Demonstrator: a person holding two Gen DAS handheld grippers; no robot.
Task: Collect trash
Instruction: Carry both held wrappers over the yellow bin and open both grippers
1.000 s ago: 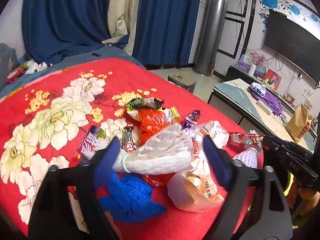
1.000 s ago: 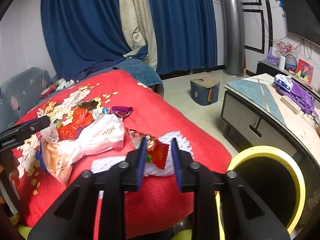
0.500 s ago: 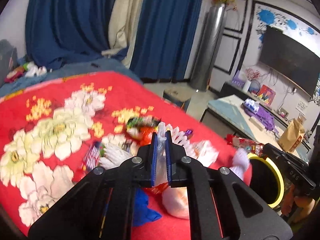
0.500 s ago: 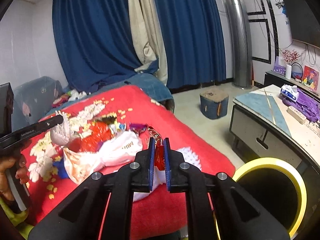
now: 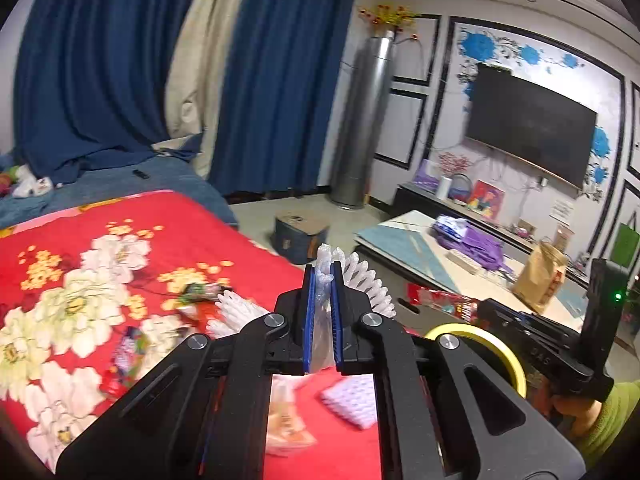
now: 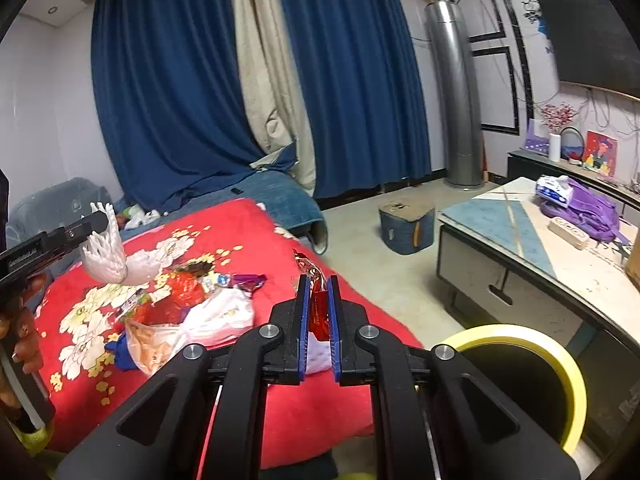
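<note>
My left gripper (image 5: 322, 278) is shut on a white foam net (image 5: 362, 282), held up above the red flowered blanket (image 5: 168, 224). The right wrist view shows that foam net (image 6: 106, 258) hanging from the left gripper (image 6: 98, 220) at far left. My right gripper (image 6: 318, 286) is shut on a red snack wrapper (image 6: 318, 314), lifted off the bed. The trash pile on the blanket holds a white plastic bag (image 6: 224, 314), an orange bag (image 6: 150, 344) and several wrappers. A black bin with a yellow rim (image 6: 524, 334) stands below to the right.
A second foam net (image 5: 352, 400) lies near the bed's front edge. A low table (image 6: 520, 248) with a purple bag (image 6: 580, 208) stands at right, a blue box stool (image 6: 406, 226) on the floor between. Blue curtains hang behind.
The left jaws closed on the foam net and the right jaws closed on the red wrapper. Both grippers then rose, lifting their pieces off the blanket.
</note>
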